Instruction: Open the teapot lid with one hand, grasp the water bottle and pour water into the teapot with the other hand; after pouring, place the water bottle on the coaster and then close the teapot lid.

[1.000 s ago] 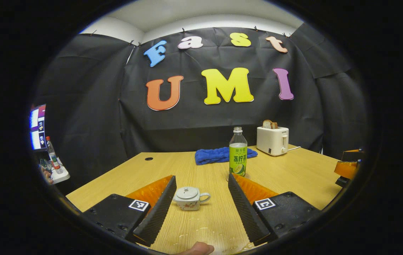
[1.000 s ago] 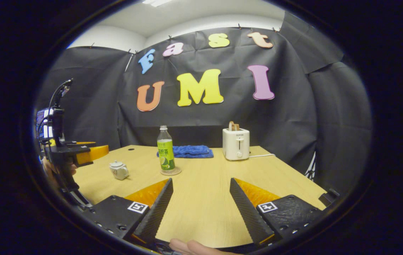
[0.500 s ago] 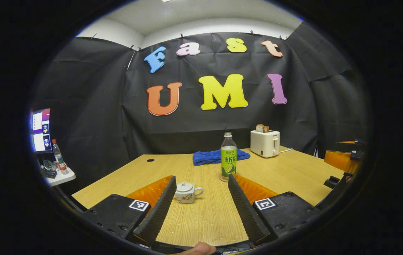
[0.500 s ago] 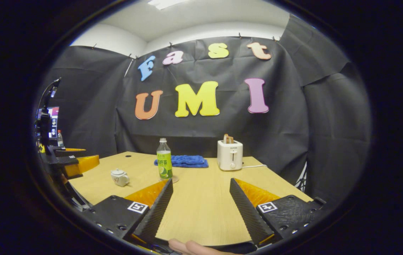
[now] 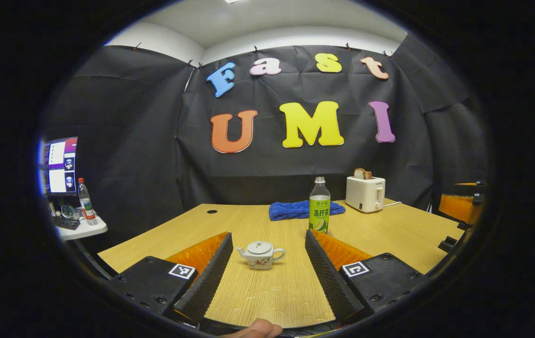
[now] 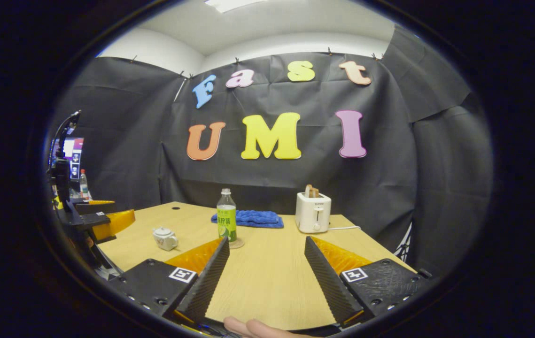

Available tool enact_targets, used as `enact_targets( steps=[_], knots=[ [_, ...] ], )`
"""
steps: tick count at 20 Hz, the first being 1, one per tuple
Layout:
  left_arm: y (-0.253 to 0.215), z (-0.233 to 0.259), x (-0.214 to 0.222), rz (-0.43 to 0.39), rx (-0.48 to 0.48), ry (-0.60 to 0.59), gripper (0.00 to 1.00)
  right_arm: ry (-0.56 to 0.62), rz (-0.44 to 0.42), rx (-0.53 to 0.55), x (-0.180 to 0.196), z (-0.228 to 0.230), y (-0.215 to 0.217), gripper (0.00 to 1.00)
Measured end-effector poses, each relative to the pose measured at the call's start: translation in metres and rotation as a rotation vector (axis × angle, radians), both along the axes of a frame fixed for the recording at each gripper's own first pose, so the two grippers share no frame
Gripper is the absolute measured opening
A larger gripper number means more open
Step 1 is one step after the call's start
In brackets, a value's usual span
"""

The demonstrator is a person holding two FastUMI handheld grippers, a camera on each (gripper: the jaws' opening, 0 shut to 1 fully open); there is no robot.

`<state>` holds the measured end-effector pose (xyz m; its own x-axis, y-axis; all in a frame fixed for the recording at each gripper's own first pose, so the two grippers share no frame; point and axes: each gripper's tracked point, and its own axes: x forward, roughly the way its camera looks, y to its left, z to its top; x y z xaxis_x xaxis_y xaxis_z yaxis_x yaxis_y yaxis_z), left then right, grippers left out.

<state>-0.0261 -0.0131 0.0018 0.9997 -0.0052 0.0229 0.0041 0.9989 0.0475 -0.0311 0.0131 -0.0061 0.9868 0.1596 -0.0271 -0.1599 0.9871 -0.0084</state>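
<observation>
Both grippers, left (image 5: 267, 277) and right (image 6: 265, 279), hang with fingers apart near the table's (image 5: 389, 234) front edge; teapot (image 5: 260, 254) lidded, bottle (image 5: 319, 211) on its coaster (image 6: 236, 244), so everything looks finished

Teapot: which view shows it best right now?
The left gripper view. The teapot sits centred between that gripper's open fingers, lid on, spout and handle both readable. In the right gripper view the teapot is smaller, off to the left, with less detail.

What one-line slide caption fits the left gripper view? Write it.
Open left gripper faces the lidded teapot; water bottle stands behind.
</observation>
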Motion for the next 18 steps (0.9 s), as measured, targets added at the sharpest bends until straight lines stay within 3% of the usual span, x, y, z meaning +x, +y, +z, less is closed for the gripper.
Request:
enact_targets(
  steps=[18],
  knots=[
    [-0.014,-0.009,0.01,-0.058,-0.024,0.033,0.97,-0.002,0.006,-0.016,0.006,-0.004,0.0,0.96]
  ],
)
